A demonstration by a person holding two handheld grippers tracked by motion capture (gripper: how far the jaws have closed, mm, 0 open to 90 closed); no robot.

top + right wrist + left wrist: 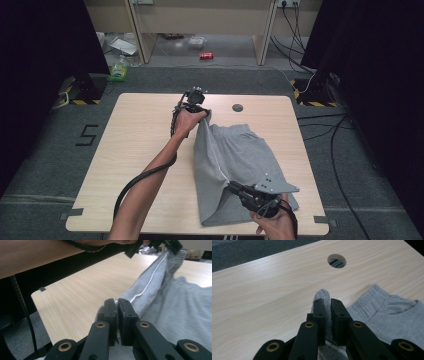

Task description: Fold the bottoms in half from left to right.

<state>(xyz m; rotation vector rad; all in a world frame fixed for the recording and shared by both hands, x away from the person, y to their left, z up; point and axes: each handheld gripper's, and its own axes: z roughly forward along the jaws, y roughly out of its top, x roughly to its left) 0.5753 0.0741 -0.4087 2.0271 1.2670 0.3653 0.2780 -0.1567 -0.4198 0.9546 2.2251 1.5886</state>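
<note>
Two grippers clamp grey shorts (240,160): left gripper (202,111) at twelve o'clock, right gripper (231,186) at six. One edge is lifted; the fold is unfinished.

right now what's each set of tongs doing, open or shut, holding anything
Left tongs: shut on the edge of the grey cotton shorts, far side of the table.
Right tongs: shut on the same shorts' edge by the white side stripe, near side.

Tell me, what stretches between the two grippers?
A taut edge of the grey shorts, running from left gripper to right gripper, seen in the high view.
</note>
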